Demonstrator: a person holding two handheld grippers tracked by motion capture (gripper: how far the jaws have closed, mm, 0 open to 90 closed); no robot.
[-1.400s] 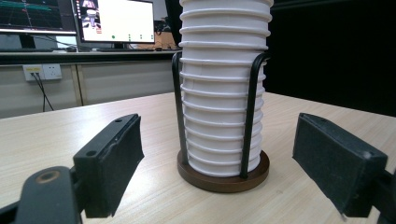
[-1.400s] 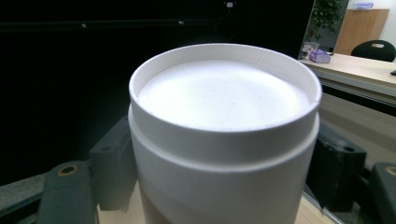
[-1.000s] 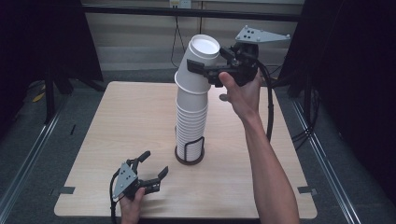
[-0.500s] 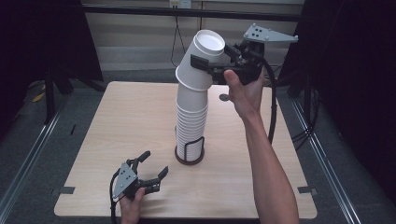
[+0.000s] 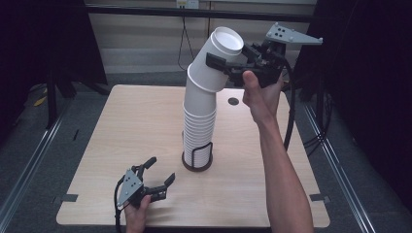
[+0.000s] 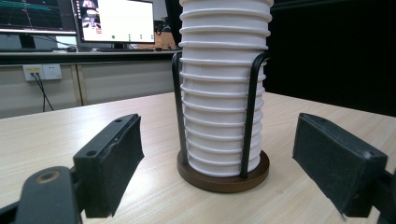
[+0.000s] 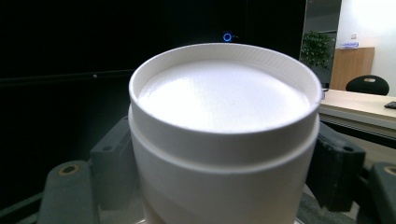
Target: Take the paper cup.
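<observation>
A tall stack of white paper cups [image 5: 199, 121] stands upside down in a dark wire holder [image 5: 197, 159] at the table's middle. My right gripper [image 5: 221, 64] is shut on the top cup [image 5: 218, 58], tilting it toward the right, off the stack's line. In the right gripper view the top cup [image 7: 224, 135] sits between both black pads, its base facing the camera. My left gripper [image 5: 158, 175] rests open low on the table at the front left, aimed at the holder. In the left gripper view the stack [image 6: 222, 93] and the holder [image 6: 223, 172] stand between and beyond the spread pads [image 6: 116, 163].
The wooden table [image 5: 121, 126] has a small dark hole [image 5: 233, 101] near its back right. Metal rails run along the floor on both sides. Monitors [image 6: 116, 21] stand behind the table in the left gripper view.
My right gripper has lifted and tipped the top cups farther up and to the right, bending the stack's top. The left gripper has stayed where it was.
</observation>
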